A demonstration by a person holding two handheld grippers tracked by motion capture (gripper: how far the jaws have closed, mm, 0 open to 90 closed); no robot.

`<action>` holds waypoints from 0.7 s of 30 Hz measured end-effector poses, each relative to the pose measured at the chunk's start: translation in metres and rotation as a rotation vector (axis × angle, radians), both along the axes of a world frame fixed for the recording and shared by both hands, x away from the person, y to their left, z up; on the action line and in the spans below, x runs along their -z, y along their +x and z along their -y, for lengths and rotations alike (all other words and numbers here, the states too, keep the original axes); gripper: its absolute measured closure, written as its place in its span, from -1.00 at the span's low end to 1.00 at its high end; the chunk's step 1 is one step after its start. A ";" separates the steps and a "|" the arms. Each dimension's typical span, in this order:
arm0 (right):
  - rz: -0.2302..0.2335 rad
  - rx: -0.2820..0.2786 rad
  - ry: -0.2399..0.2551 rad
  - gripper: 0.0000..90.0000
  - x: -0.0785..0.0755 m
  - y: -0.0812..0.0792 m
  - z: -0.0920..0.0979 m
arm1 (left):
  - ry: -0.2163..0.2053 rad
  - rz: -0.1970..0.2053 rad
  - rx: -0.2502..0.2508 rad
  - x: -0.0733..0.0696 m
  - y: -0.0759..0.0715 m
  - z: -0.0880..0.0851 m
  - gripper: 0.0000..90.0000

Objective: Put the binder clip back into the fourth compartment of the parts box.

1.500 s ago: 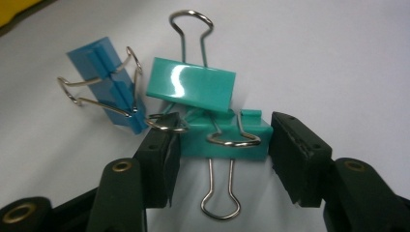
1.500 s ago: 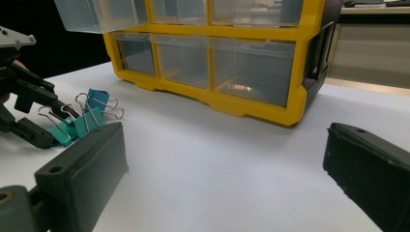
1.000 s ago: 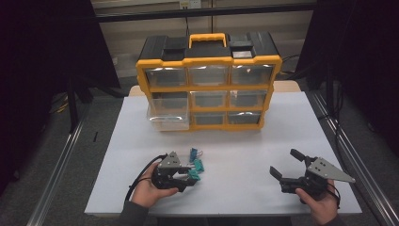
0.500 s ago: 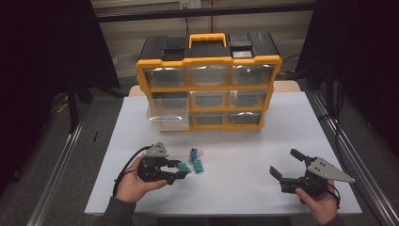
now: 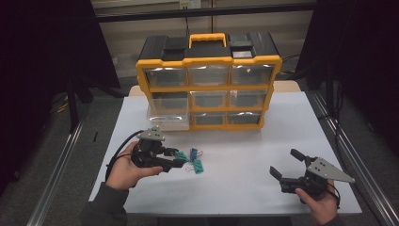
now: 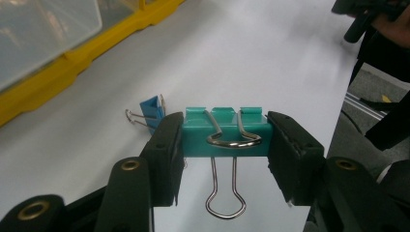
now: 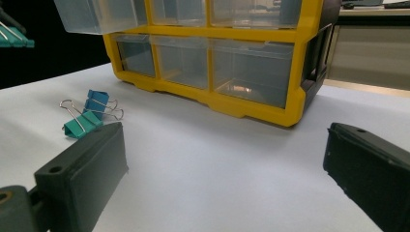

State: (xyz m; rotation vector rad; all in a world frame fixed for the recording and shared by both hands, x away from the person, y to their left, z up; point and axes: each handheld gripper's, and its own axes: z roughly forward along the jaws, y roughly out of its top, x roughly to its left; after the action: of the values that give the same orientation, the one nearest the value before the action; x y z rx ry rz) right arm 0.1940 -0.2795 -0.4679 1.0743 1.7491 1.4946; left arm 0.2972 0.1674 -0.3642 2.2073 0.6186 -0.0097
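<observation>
The left gripper (image 6: 225, 145) holds a teal binder clip (image 6: 225, 137) across its width, the fingers (image 6: 164, 154) pressing on the clip's 2 ends, so the clip's long axis runs straight from one finger to the other. In the left gripper view its folded spine points away from the hand and 1 wire handle hangs down toward the white counter (image 6: 270, 53), clear of the surface. In the high view this gripper (image 5: 176, 159) sits at the front left of the counter, its fingers pointing right, with the clip's probable goal, the pulled-out clear drawer (image 5: 168, 113) of the yellow organizer (image 5: 209, 87), behind and slightly right of it. That drawer is the middle-row left one and juts forward past the frame, its open top facing up.

The relation that matters, as I judge it: the clip lies in front of and below the drawer's front lip, so it has to go up and over that edge before it can drop in. The left hand is much the nearer one.

2 more clips, a blue clip (image 5: 193, 153) and another teal clip (image 5: 197, 165), lie touching each other on the counter just right of the left fingers, so a low sweep could knock them.

The right gripper (image 5: 292, 165) rests at the front right with its fingers spread wide and nothing between them, well apart from the clips and drawer. Bare counter lies between the 2 hands, and the front edge is close under both.
</observation>
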 end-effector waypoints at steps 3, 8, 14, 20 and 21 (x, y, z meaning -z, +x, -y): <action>0.002 0.002 0.002 -0.97 0.000 0.000 0.000 | 0.031 0.005 0.007 -0.011 0.003 0.002 0.11; 0.002 0.000 0.001 -0.97 0.000 0.000 0.000 | 0.034 -0.005 0.038 -0.024 0.007 0.007 0.11; 0.001 0.006 0.003 -0.98 0.000 0.000 0.000 | 0.047 -0.028 0.051 -0.041 0.012 0.010 0.11; 0.002 0.005 0.002 -0.98 0.000 0.000 0.000 | 0.068 -0.028 0.078 -0.060 0.017 0.013 0.11; 0.001 0.005 0.003 -0.98 0.000 0.000 0.000 | 0.056 -0.038 0.072 -0.063 0.017 0.015 0.11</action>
State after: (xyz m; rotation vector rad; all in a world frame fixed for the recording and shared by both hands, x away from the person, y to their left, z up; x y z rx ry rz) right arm 0.1943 -0.2799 -0.4684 1.0779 1.7432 1.4951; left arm 0.3144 0.1529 -0.3008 2.2876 0.5666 -0.0722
